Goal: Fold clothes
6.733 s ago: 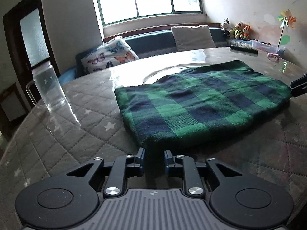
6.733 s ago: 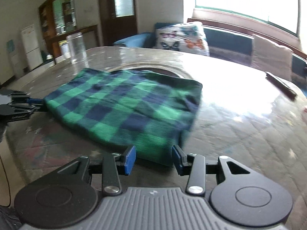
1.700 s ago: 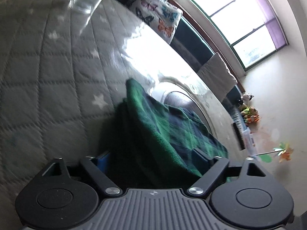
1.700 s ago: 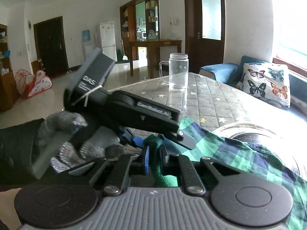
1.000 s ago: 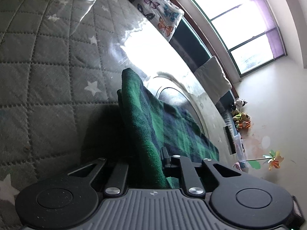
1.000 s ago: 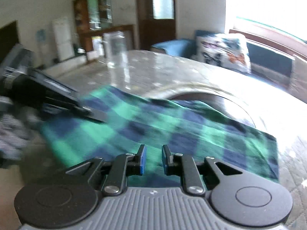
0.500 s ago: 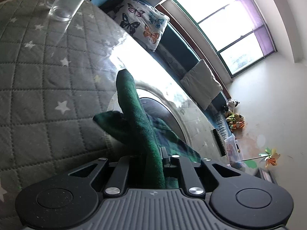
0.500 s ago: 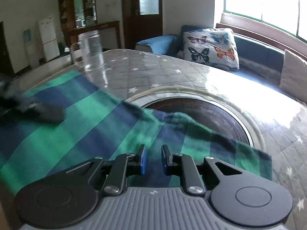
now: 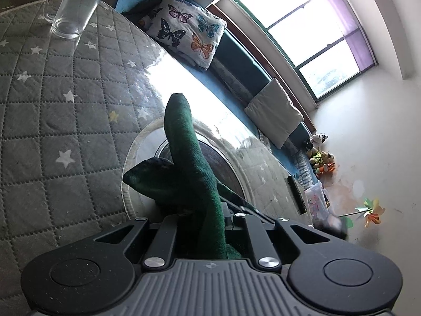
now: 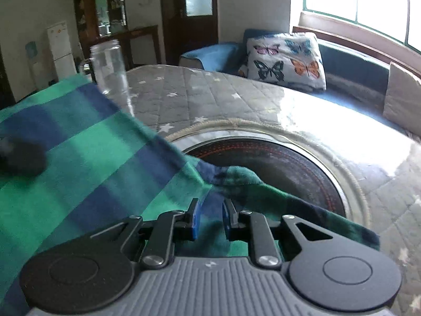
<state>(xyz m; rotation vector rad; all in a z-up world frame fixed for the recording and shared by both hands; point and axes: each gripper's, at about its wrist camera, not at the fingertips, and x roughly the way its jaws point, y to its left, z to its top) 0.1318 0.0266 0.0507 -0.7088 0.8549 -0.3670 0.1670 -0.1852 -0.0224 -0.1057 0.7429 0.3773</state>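
A green and dark blue plaid cloth [image 10: 86,158] is lifted off the round quilted table [image 9: 52,110]. My left gripper [image 9: 204,218] is shut on one edge of the plaid cloth [image 9: 189,163], which stands up from the jaws in a bunched ridge. My right gripper [image 10: 210,220] is shut on another edge, with blue pads pressing the fabric. The cloth stretches from it to the left, taut and raised, while a loose part trails over the table's dark centre disc [image 10: 276,168]. A dark blurred shape at the left of the right wrist view is the other gripper [image 10: 18,158].
A clear glass mug [image 9: 76,8] stands at the far side of the table, also seen as the glass mug [image 10: 110,68]. A butterfly cushion [image 9: 186,29] and a grey cushion [image 9: 273,113] lie on the window bench. A dark remote [image 9: 296,192] rests near the table's edge.
Both grippers have lifted the cloth off the table and pulled it taut between them. The left one rose, so more table and the mug show beneath.
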